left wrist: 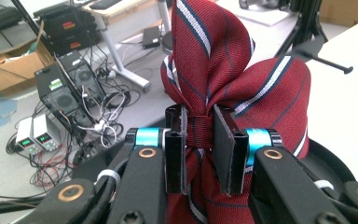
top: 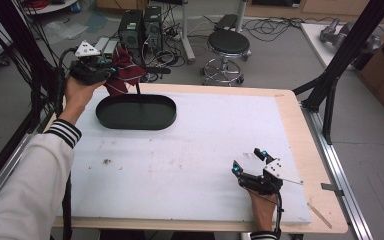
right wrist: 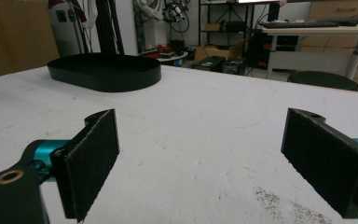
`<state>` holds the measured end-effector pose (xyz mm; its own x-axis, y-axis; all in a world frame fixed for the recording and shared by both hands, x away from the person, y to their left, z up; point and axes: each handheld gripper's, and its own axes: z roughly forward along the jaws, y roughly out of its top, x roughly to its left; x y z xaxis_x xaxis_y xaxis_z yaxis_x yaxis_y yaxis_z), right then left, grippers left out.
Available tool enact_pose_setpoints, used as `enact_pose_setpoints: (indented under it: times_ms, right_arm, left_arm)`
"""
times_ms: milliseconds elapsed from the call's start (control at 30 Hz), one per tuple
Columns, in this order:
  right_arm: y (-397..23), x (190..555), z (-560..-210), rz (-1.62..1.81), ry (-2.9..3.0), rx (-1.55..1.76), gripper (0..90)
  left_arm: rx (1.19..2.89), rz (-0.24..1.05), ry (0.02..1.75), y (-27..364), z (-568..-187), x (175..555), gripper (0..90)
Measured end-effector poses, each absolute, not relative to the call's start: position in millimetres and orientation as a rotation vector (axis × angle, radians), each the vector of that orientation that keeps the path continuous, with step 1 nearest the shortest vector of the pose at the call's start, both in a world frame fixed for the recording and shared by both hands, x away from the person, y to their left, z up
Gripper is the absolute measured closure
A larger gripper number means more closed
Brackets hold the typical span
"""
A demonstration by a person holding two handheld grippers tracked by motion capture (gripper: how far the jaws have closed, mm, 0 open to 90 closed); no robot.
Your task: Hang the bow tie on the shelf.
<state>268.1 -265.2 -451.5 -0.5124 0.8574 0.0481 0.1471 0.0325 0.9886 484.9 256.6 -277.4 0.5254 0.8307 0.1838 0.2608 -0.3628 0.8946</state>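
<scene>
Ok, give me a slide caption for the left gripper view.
Left gripper clamps a bunched red striped tie above the black tray.

I see my left black two-jaw gripper (top: 111, 70) raised just beyond the far left end of the black oval plastic tray (top: 166, 118), my left hand (top: 77, 92) gripping its body and the white sleeve with striped cuff (top: 62, 131) reaching toward it. Its jaws are pinched tight on a bunched dark red striped fabric tie (left wrist: 223, 79). My right black two-jaw gripper (top: 249, 161) sits low, well apart from the tray toward me and to its right, jaws spread wide.
</scene>
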Motion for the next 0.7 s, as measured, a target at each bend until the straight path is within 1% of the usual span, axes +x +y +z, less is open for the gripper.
enact_pose_setpoints:
  times_ms: [267,700]
  right_arm:
    - [-265,268,-451,1.528,1.718,1.013,10.3]
    - [-265,268,-452,1.528,1.719,1.013,10.3]
  left_arm:
    - [1.925,0.796,0.888,250,-293,482,75.3]
    - [1.957,0.766,0.852,246,-305,472,75.2]
